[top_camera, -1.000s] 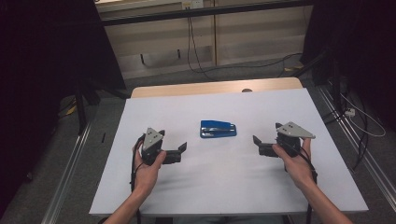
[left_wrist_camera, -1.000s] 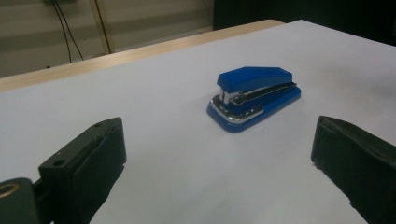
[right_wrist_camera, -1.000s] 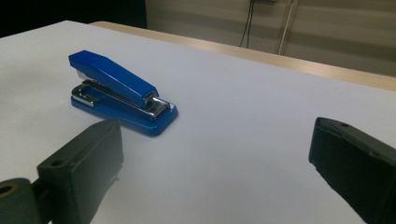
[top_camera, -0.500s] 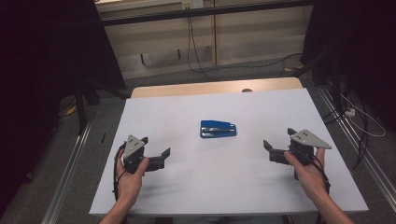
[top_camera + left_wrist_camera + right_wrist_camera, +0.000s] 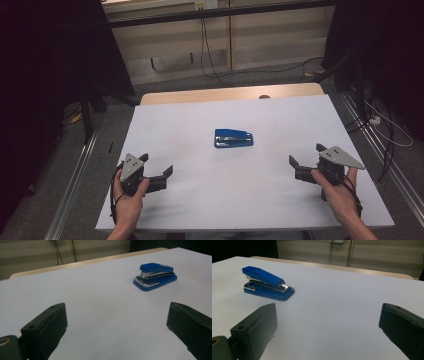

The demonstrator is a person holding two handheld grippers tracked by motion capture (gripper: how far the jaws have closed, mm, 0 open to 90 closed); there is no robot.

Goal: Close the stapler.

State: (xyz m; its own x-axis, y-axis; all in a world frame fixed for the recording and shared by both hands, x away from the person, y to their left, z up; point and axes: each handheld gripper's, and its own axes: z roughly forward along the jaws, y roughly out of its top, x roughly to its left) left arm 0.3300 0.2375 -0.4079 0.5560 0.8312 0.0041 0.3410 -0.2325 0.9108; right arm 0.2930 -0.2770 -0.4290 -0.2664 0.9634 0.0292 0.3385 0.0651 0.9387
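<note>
- Stapler (image 5: 233, 138): blue with a metal strip along its side; lies flat near the middle of the white counter (image 5: 250, 200); closed; long axis runs left to right in the high view; nothing touches it
- Left gripper (image 5: 159, 178): held in the left hand (image 5: 128, 202) at the near left part of the counter; jaws wide apart, nothing between them; well apart from the stapler, which shows up and to the right in the left gripper view
- Right gripper (image 5: 300, 168): held in the right hand (image 5: 339, 192) at the near right part of the counter; jaws wide apart, holding nothing; well apart from the stapler, which shows up and to the left in the right gripper view
- Counter: white sheet over a wooden top; wooden edge (image 5: 200, 95) bare along the far side
</note>
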